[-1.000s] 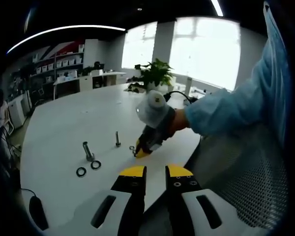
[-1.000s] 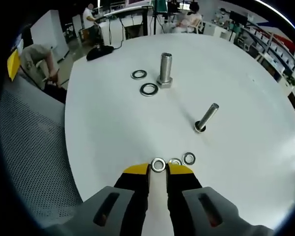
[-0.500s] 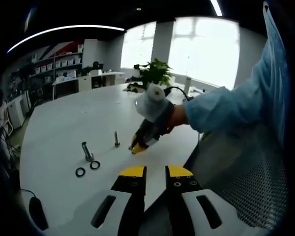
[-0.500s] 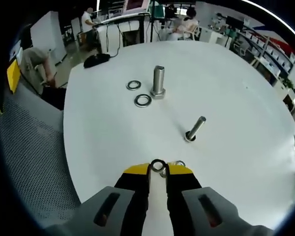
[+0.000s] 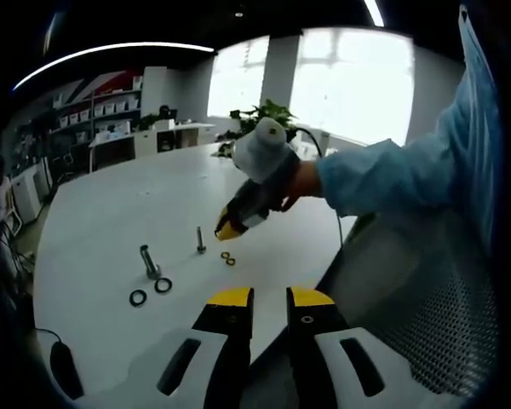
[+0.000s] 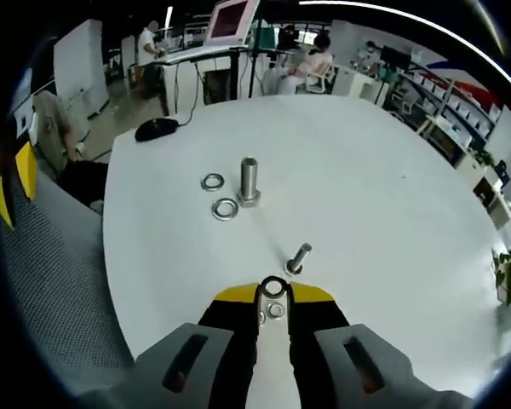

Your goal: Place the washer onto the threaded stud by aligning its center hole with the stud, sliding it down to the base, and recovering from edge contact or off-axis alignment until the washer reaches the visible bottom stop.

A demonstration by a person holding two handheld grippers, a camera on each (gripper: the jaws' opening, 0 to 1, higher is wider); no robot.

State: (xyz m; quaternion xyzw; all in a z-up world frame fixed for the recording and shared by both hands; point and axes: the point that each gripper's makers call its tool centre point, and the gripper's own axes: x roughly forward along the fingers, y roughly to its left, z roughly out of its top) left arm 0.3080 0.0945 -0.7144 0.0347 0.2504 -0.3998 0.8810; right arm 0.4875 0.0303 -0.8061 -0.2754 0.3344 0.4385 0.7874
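Washer (image 6: 273,287) sits pinched flat between the tips of the right gripper (image 6: 273,294) jaws, held above the tabletop (image 6: 392,204) near its front edge, short of the thin stud (image 6: 297,257), so its hole can be lined up over the stud. Left gripper (image 5: 270,297) hangs back over the near edge, jaws slightly spread and holding nothing, apparently just waiting.

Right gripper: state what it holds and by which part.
The right gripper holds a washer, pinched by its rim between the yellow jaw tips, lifted above the table. The left gripper holds nothing.

A dark, possibly computer, mouse (image 6: 157,129) lies at the white table's (image 6: 392,213) far edge.
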